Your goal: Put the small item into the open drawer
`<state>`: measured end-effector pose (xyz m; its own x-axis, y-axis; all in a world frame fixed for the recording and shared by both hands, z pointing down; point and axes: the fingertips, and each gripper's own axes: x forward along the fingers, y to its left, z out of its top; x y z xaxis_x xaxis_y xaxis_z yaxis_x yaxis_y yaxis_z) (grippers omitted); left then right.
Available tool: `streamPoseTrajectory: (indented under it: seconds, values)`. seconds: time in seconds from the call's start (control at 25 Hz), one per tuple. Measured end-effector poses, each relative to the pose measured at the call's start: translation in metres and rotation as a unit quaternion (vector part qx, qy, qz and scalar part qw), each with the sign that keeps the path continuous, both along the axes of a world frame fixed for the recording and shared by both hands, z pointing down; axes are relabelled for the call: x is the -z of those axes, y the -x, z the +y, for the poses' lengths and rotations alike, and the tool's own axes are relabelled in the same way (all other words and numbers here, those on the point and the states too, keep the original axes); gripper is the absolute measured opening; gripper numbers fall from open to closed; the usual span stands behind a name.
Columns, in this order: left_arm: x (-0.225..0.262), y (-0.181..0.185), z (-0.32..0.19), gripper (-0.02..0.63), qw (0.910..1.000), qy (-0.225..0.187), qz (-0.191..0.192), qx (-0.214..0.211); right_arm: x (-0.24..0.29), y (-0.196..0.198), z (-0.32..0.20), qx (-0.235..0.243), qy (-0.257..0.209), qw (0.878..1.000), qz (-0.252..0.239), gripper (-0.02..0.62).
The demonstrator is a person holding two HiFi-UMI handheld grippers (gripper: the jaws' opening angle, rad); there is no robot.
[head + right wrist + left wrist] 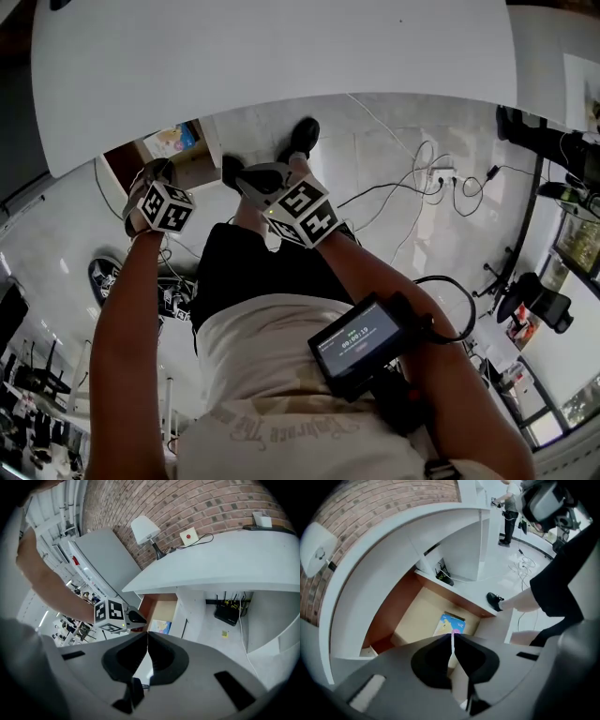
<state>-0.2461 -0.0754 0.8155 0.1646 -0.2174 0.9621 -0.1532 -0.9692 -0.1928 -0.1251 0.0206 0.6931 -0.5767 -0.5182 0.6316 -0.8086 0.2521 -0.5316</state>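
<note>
Small item (450, 622), a flat blue-and-yellow packet, is lying on the tan floor of the open drawer (410, 616), close to one of the drawer's brown walls. Nothing is touching it. The drawer is standing pulled out from under a white desk (281, 56).

The left gripper (453, 635) is hovering in the air straight above the drawer, its tips pointing down over the packet's near edge and clear of it. Its jaws are pressing together, leaving only a hairline slit, and they are gripping nothing.

The right gripper (147, 633) is hanging just beside the left one, over the pale floor next to the drawer. Its jaws are also meeting tip to tip and holding nothing. From its own view the left gripper's marker cube is showing just ahead, with the drawer and the packet beyond it.

The person holding both grippers is standing at the desk in black shorts, one black shoe (303, 137) planted on the floor. A white lamp (145, 528) is sitting on the desk against a brick wall (197, 501).
</note>
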Motion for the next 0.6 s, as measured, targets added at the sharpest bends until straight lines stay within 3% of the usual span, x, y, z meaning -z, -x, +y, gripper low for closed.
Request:
streamPoseTrajectory:
  seconds: [0.2, 0.4, 0.6]
  values:
    - [0.045, -0.01, 0.004, 0.009, 0.9927, 0.018, 0.077, 0.091, 0.022, -0.004, -0.002, 0.006, -0.013, 1.0, 0.012, 0.006]
    - [0.088, -0.023, 0.024, 0.006, 0.98, 0.032, 0.146, 0.132, 0.04, -0.016, 0.002, -0.002, -0.027, 0.999, 0.022, 0.006]
    - [0.132, -0.029, 0.045, 0.006, 0.9602, 0.052, 0.219, 0.165, 0.066, -0.02, 0.001, 0.005, -0.051, 0.998, 0.033, 0.006]
